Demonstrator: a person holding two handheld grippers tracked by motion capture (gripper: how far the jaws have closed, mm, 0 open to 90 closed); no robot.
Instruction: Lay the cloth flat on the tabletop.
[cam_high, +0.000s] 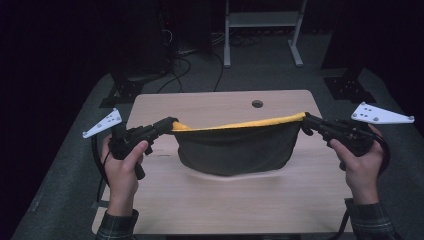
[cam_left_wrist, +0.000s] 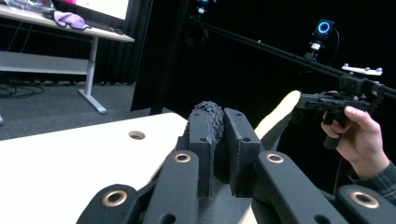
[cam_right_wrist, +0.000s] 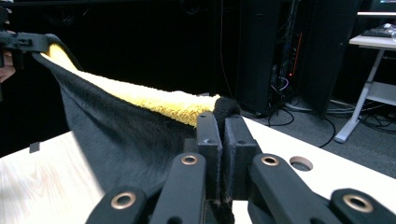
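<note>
A dark grey cloth with a yellow inner side (cam_high: 235, 147) hangs stretched above the wooden table (cam_high: 165, 200), its lower fold resting on the tabletop. My left gripper (cam_high: 172, 123) is shut on the cloth's left top corner, and dark fabric (cam_left_wrist: 213, 122) is pinched between its jaws. At the right top corner my right gripper (cam_high: 304, 118) is shut on the cloth too. The right gripper view shows the yellow edge (cam_right_wrist: 154, 102) running away from its closed jaws to the other gripper (cam_right_wrist: 23, 42) at far left. A hand holding the far gripper (cam_left_wrist: 334, 100) appears in the left gripper view.
The table has a round cable hole (cam_high: 257, 103) near its far edge. Beyond it stand a white desk frame (cam_high: 262, 30), cables on the floor (cam_high: 175, 65) and dark stands (cam_high: 350, 85). Bare tabletop lies in front of the cloth.
</note>
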